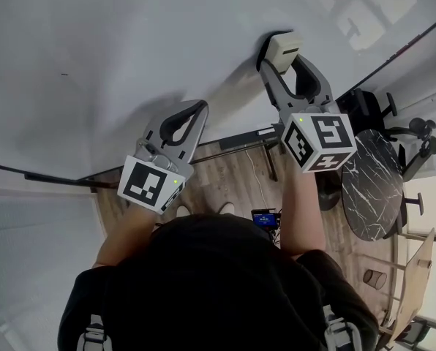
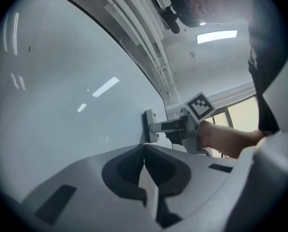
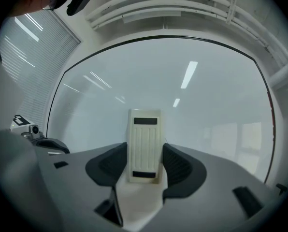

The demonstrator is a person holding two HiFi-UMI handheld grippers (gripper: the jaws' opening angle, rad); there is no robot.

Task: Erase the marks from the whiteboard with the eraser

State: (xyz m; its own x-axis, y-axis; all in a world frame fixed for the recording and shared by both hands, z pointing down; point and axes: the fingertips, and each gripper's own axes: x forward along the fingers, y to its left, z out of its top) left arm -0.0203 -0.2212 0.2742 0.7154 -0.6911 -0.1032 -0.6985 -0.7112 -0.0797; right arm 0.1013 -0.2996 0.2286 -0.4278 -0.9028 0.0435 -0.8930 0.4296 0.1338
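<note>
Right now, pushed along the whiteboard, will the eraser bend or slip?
Probably stiff: the eraser shows a ribbed, hard-looking shell. It should glide easily, since the whiteboard looks glossy. The right gripper clamps both sides, so slipping seems unlikely.

No text, label, brand or number can be read anywhere.

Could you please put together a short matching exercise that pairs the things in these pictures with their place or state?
Things:
1. eraser
2. left gripper
3. whiteboard
4. round table

Place or state:
A. fingers together, nothing between them
B. dark marbled top, down on the floor
C. clamped between the fingers of the right gripper
D. white, with a dark frame

Pairs: 1-C, 2-A, 3-D, 4-B
</note>
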